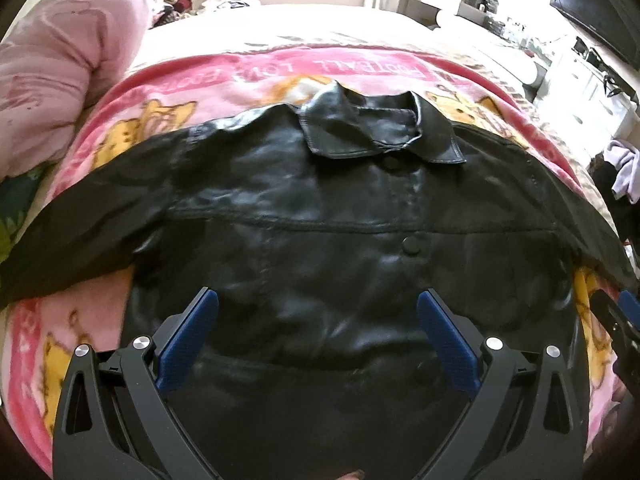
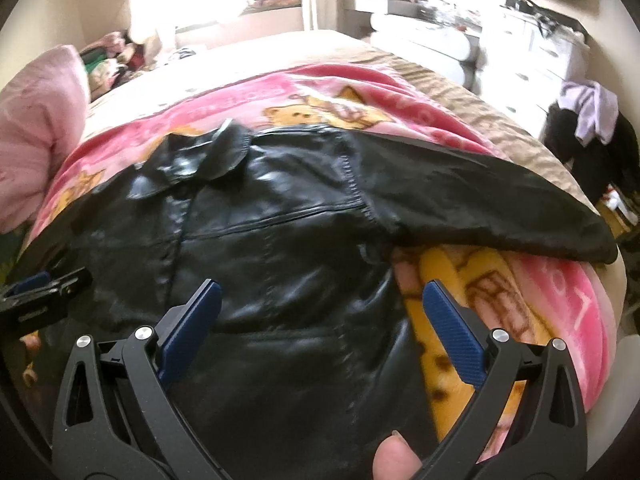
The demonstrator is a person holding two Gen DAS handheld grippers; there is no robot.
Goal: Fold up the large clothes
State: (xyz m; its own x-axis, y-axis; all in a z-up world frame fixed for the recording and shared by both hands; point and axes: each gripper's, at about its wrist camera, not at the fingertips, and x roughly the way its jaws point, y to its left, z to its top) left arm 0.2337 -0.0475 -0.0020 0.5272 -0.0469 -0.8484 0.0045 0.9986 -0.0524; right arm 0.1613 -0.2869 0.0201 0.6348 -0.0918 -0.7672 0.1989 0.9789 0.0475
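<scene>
A black leather jacket (image 1: 320, 216) lies flat and buttoned on a pink cartoon blanket (image 1: 248, 76), collar (image 1: 380, 128) away from me and both sleeves spread out to the sides. My left gripper (image 1: 318, 304) is open and empty above the jacket's lower front. My right gripper (image 2: 320, 300) is open and empty above the jacket's (image 2: 256, 240) right side edge, below the right sleeve (image 2: 480, 204). The right gripper also shows at the right edge of the left wrist view (image 1: 616, 316), and the left gripper shows at the left edge of the right wrist view (image 2: 44, 284).
The blanket (image 2: 520, 300) covers a bed. A pink quilt (image 1: 60, 68) is piled at the left. White drawers (image 2: 532, 52) with clutter stand along the right wall. Clothes (image 2: 588, 116) hang at the bed's right side.
</scene>
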